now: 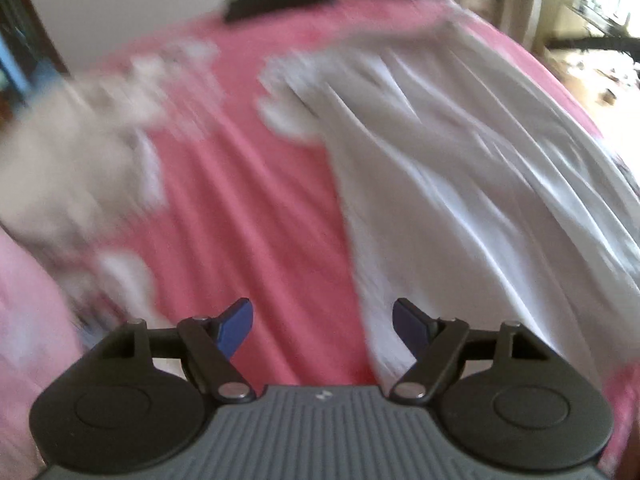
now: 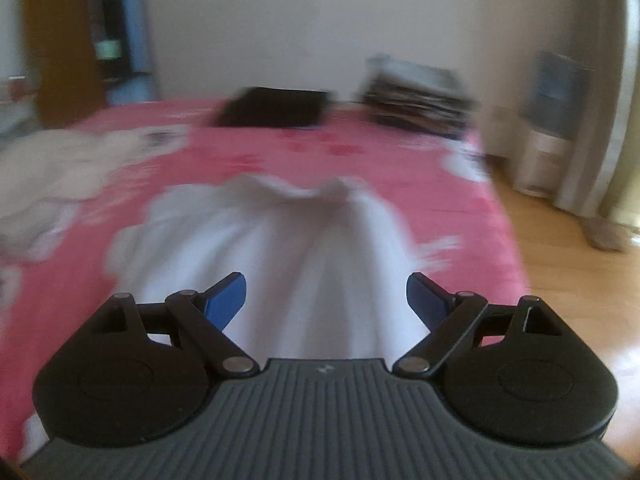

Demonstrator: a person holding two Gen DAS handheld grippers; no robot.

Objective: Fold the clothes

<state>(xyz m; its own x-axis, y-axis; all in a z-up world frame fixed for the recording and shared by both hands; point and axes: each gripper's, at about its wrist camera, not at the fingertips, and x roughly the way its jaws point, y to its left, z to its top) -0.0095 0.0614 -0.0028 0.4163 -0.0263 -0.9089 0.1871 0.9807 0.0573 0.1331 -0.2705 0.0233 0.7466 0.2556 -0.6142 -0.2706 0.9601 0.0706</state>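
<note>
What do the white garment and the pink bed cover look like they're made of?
White garment: thin, soft matte cloth, likely cotton, judging by its long draping folds. Pink bed cover: matte printed fabric with fine creases. Blur leaves the weave unclear.

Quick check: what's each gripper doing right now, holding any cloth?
Left gripper: open, nothing between the fingers.
Right gripper: open, holding nothing; white garment lies beyond it.

Bed [image 2: 360, 160]: garment [image 2: 288, 248] spread on its middle; second heap of cloth [image 2: 60, 168] at its left edge; flat case [image 2: 272, 110] and stack [image 2: 416, 96] (contents blurred) at far end.
</note>
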